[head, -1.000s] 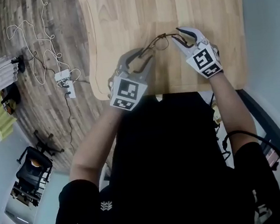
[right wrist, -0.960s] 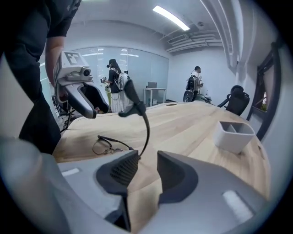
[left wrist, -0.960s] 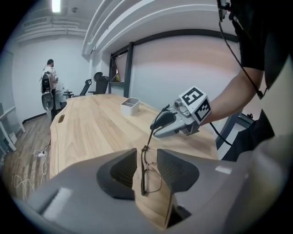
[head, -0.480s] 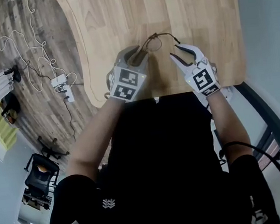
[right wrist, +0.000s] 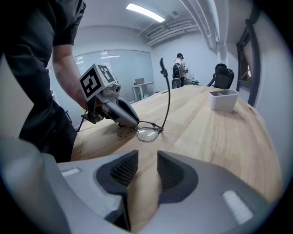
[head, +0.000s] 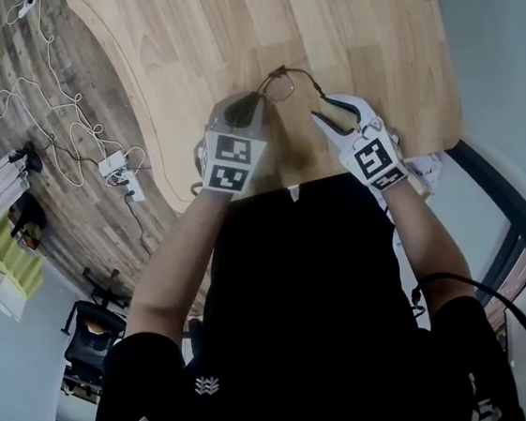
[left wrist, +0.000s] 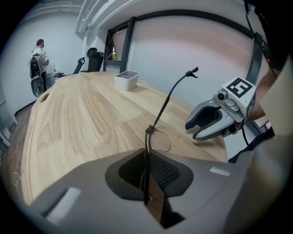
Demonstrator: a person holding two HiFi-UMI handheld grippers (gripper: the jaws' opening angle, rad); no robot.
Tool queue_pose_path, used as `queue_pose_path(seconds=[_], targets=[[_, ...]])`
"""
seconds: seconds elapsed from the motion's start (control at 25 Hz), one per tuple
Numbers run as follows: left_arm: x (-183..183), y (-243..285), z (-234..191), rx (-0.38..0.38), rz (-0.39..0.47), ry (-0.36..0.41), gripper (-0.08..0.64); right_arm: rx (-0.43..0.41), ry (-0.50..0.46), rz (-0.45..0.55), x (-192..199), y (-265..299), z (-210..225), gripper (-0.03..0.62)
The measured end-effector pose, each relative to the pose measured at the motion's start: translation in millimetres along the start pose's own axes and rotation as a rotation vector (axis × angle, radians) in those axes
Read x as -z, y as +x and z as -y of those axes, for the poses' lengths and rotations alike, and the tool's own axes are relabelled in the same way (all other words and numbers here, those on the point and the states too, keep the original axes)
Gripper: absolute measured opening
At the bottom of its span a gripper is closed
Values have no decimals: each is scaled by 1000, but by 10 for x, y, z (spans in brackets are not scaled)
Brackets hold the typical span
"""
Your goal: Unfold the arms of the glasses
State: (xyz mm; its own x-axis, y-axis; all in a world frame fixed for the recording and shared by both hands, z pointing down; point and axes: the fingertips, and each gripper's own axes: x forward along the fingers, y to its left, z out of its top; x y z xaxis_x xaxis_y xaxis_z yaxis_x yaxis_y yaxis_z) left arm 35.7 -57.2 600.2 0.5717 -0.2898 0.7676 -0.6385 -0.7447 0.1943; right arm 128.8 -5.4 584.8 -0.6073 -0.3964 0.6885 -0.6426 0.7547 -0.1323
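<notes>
Left tongs (left wrist: 147, 173), their jaws just closing, pinch the glasses (right wrist: 149, 132), partly hiding one lens; right tongs (right wrist: 147, 171) gape empty. Toward the surface's (right wrist: 219, 137) far edge, a white tray (right wrist: 223, 99), contents unseen.

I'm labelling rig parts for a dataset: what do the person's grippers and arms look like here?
Both the left gripper and right gripper have grey moulded shells, dark ribbed jaw pads and a white cube with black square markers. The person wears a black short-sleeved shirt. The left's jaws have just been closing, on the thin wire-framed glasses.
</notes>
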Motion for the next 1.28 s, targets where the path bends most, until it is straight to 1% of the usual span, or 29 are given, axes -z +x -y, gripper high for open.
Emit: queue_pose_path(seconds=[0.12, 0.24, 0.36, 0.44, 0.52, 0.64, 0.72, 0.84, 0.96, 1.08, 1.28], targets=[[-62, -45, 57, 5, 35, 8, 35, 3, 4, 4, -30, -45, -49, 121], [-143, -151, 131, 5, 93, 31, 35, 3, -7, 15, -90, -96, -111, 121], [-215, -274, 223, 21, 141, 59, 35, 3, 4, 52, -237, -164, -154, 121], [-244, -331, 275, 36, 167, 83, 35, -3, 35, 110, -402, -220, -163, 121], [-249, -387, 323, 45, 184, 105, 35, -11, 88, 173, -582, -284, -155, 121], [-225, -475, 383, 61, 206, 119, 35, -13, 143, 218, -782, -332, -108, 121], [-207, -533, 428, 70, 228, 120, 35, -31, 156, 231, -868, -332, -107, 121], [-117, -570, 474, 74, 235, 127, 35, -106, 155, 264, -980, -300, -176, 121], [-58, -594, 488, 76, 228, 141, 35, -168, 145, 267, -1043, -248, -231, 121], [-67, -619, 488, 75, 238, 155, 35, -176, 133, 244, -1058, -205, -235, 121], [-48, -641, 460, 76, 243, 155, 35, -210, 131, 211, -1036, -109, -282, 121]])
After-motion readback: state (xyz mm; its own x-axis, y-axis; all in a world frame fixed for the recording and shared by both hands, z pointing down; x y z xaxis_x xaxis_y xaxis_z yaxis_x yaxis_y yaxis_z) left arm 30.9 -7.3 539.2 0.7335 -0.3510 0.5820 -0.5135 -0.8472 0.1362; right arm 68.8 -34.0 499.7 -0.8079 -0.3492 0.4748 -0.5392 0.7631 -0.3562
